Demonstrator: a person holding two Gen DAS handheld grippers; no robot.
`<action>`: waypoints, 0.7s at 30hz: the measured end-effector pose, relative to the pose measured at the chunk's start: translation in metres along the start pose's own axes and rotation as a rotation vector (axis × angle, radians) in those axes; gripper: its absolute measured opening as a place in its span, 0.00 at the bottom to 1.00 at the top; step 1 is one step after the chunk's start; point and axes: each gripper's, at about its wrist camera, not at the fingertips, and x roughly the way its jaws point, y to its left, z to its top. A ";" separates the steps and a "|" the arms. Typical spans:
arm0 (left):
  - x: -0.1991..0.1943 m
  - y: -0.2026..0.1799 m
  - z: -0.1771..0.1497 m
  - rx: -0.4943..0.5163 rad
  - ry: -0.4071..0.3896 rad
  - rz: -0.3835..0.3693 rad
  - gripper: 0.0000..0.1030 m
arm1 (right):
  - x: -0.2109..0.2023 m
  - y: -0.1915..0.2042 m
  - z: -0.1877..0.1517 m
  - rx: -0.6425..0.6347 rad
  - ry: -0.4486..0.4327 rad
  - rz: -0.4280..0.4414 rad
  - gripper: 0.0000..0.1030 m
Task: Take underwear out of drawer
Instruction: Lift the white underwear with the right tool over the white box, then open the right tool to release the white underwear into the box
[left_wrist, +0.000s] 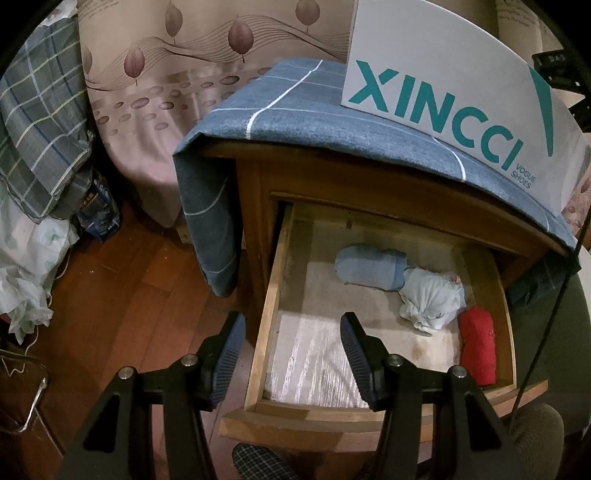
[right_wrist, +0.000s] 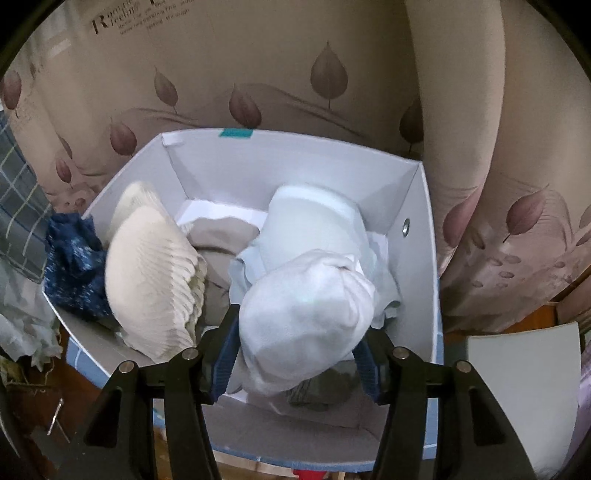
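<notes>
Right wrist view: right gripper (right_wrist: 295, 354) sits over the white shoe box (right_wrist: 421, 236), a pale rolled bundle of underwear (right_wrist: 306, 317) between its jaws. Left pad looks just beside the cloth, right pad is half hidden under it, so whether it's still pinched or already let go I can't tell; prob. the drop-off point, since the bundle hangs low inside the box, on top of other pale pieces. Cream ribbed item (right_wrist: 151, 280) and dark blue one (right_wrist: 74, 266) lean on the box's left wall, apparently piled as they came.

Left wrist view: left gripper (left_wrist: 291, 354) hovers about half open w/ nothing in it, above the front-left corner of the open drawer (left_wrist: 273, 295); seems parked, waiting. Still in the drawer: blue roll (left_wrist: 369, 267), light crumpled piece (left_wrist: 432, 299) touching it, red roll (left_wrist: 478, 347) by the right wall. Box stands on the cloth-covered nightstand top (left_wrist: 295, 114), right above the drawer, so transfers stay short.
</notes>
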 end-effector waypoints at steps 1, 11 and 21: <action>0.000 0.000 0.000 0.000 0.001 0.001 0.53 | 0.002 0.000 0.000 0.002 0.002 0.001 0.54; 0.000 0.000 0.000 -0.002 0.000 0.001 0.53 | -0.012 0.002 0.003 -0.011 -0.034 -0.004 0.66; 0.000 0.001 0.000 -0.004 0.000 0.000 0.53 | -0.065 0.003 -0.015 -0.088 -0.056 0.072 0.66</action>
